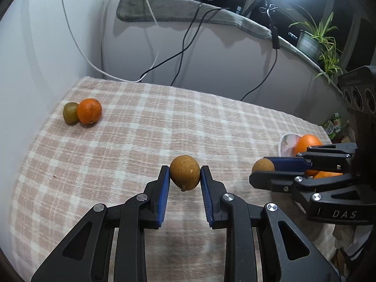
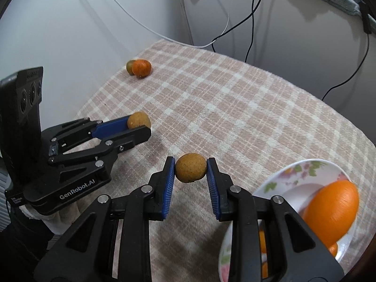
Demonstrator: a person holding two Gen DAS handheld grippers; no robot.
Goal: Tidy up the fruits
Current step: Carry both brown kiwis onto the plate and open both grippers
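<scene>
While each tool is clamped on 1 brown fruit, the left tool on the brown fruit and the right tool on its brown fruit, both above the checked surface, the grips should be kept firm and the fruits carried to the flowered plate at near right. Counted: 2 brown fruits, 1 greenish fruit touching 1 orange at far left, at least 1 orange on the plate.

Floral plate cut off at lower right edge, green fruit half hidden behind orange, potted plant label unreadable
</scene>
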